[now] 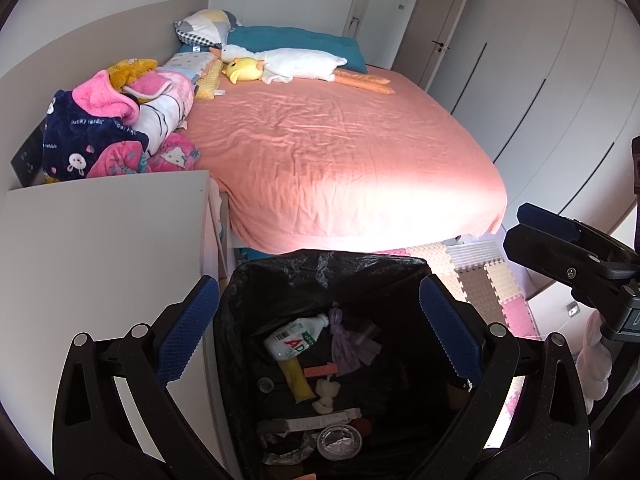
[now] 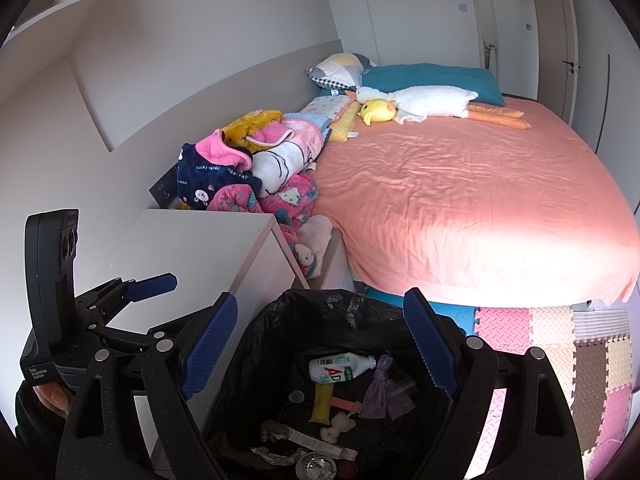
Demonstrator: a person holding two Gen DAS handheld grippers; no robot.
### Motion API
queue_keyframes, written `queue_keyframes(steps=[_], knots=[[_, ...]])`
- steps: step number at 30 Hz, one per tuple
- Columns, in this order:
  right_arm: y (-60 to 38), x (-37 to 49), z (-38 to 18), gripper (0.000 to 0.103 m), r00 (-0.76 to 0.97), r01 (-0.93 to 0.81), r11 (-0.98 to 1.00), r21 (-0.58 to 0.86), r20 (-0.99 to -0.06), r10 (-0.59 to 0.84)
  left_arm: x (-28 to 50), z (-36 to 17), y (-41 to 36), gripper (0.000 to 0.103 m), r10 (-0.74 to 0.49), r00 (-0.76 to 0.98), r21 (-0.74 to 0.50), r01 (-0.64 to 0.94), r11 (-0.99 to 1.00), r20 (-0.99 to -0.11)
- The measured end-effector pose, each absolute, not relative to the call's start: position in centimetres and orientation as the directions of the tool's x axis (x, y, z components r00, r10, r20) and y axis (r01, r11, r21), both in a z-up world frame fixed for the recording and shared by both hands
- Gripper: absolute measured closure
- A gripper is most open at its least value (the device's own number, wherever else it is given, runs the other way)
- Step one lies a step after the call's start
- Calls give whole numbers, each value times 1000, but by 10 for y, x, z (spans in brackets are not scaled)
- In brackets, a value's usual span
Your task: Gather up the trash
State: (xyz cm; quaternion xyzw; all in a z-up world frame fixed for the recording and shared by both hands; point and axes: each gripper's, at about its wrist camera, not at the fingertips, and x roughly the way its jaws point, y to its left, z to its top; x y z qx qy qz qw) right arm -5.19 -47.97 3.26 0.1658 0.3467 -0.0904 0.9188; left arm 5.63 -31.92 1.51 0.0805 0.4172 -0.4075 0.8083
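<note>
Left gripper (image 1: 318,328) and right gripper (image 2: 320,344), jaws released and empty, hover over the black-lined trash bin (image 1: 256,280) holding a white plastic bottle (image 1: 296,338); next likely seeking more trash

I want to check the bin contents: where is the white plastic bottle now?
The white bottle lies on its side inside the black-lined trash bin below the bed's foot, beside a purple wrapper, above a yellow packet in both wrist views.

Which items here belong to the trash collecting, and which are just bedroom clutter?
Job: bin with black liner, white bottle, purple rag, yellow packet, foil cup.
Clutter: goose plush, yellow plush, blanket pile, nightstand.
</note>
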Motion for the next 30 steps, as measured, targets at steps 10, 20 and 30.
queue_keyframes(steps=[10, 20, 30], knots=[[-478, -50, 33, 18, 742, 282, 928, 243, -669, -51, 59, 15, -320, 7, -568, 354, -182, 710, 681, -743], [-479, -48, 31, 18, 741, 281, 929, 242, -670, -50, 60, 12, -323, 7, -553, 351, -169, 711, 683, -756], [-479, -48, 32, 18, 741, 281, 929, 242, -670, -50, 59, 10, -324, 6, -549, 338, -168, 718, 676, -764]])
